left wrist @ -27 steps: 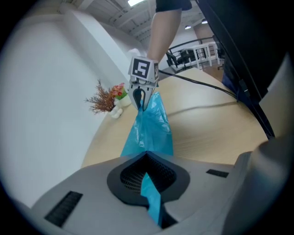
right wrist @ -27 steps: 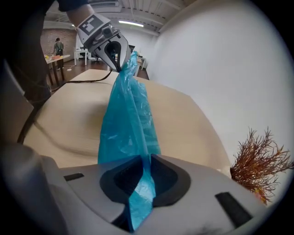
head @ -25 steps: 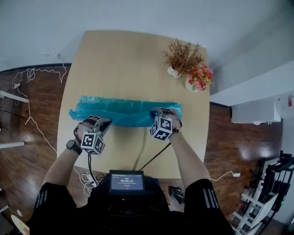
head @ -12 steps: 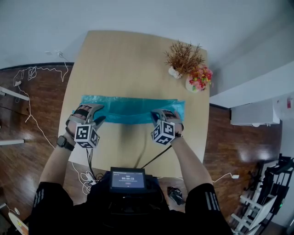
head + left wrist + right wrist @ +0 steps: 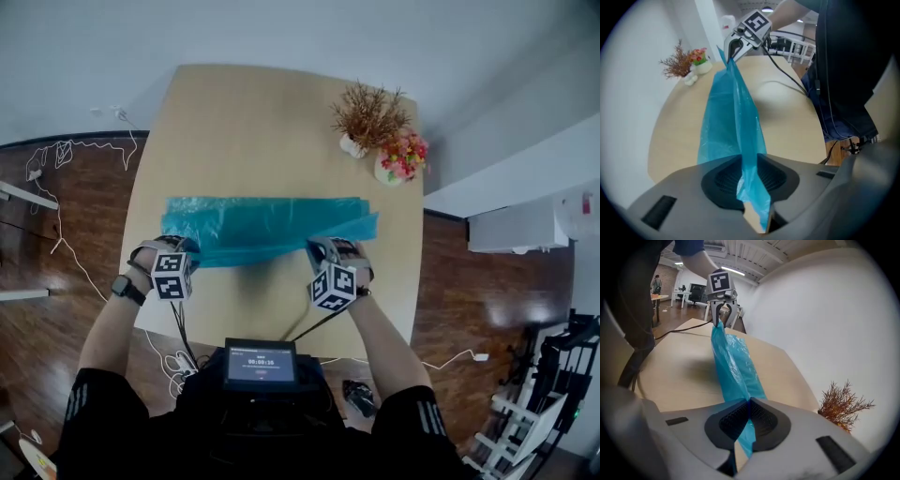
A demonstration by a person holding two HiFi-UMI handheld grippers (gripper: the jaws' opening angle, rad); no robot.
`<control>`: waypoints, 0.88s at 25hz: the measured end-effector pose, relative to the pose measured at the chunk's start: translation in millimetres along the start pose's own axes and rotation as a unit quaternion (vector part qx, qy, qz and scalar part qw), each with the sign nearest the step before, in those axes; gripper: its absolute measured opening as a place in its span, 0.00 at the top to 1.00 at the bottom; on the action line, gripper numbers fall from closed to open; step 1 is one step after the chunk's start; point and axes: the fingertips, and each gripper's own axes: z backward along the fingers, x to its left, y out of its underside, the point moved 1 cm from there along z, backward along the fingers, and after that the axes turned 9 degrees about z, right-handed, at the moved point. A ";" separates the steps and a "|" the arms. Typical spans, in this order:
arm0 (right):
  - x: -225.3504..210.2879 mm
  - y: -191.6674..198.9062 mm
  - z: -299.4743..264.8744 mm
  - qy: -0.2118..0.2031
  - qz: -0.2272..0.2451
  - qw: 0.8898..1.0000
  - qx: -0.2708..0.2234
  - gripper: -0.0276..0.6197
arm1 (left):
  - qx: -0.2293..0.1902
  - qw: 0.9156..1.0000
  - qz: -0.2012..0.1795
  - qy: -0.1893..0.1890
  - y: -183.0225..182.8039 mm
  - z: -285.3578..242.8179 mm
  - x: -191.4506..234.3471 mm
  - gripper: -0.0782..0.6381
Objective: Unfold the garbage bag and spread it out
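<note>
Garbage bag (image 5: 272,223): blue, thin film. Lies as a long band across the middle of the wooden table (image 5: 262,122), left to right in the head view. Far part flat on the top; near edge lifted and drawn into a taut ridge between the two grippers.

Left gripper (image 5: 184,247): at the bag's left end, pointing steeply down. Jaws just closing, now pinched on the bag's near edge, blue film running up between the pads (image 5: 723,180).

Right gripper (image 5: 323,249): at the bag's right end, near corner. Jaws together, clamped on the film, a fold of it hanging through below the pads.

Dried-twig arrangement (image 5: 372,116) and flower pot (image 5: 403,157): far right corner of the table, side by side, well apart from the bag.

Screen (image 5: 261,365): at the person's chest, lit.

Wristwatch (image 5: 122,286): on the left wrist.
</note>
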 end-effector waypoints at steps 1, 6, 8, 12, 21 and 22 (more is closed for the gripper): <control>3.7 1.9 2.2 0.001 -0.006 1.000 0.001 0.93 | 0.002 1.000 -0.003 0.003 1.9 -5.7 -7.3 0.81; 26.5 9.8 12.0 -0.007 -0.032 0.999 0.000 0.91 | 0.011 1.000 -0.016 0.001 7.7 -29.4 -32.3 0.89; 34.3 11.8 16.9 -0.006 -0.045 0.999 -0.001 0.88 | 0.015 1.000 -0.022 -0.004 8.4 -35.7 -39.1 0.89; 50.8 14.1 31.3 -0.014 -0.074 0.997 0.006 0.83 | 0.026 0.999 -0.034 -0.007 10.9 -44.2 -53.1 0.89; 124.5 39.3 45.2 -0.067 -0.172 0.982 0.042 0.78 | 0.058 0.996 -0.072 -0.019 17.4 -75.9 -74.7 0.89; 131.4 43.9 45.8 -0.071 -0.196 0.977 0.044 0.75 | 0.064 0.995 -0.077 -0.020 18.5 -79.1 -75.7 0.89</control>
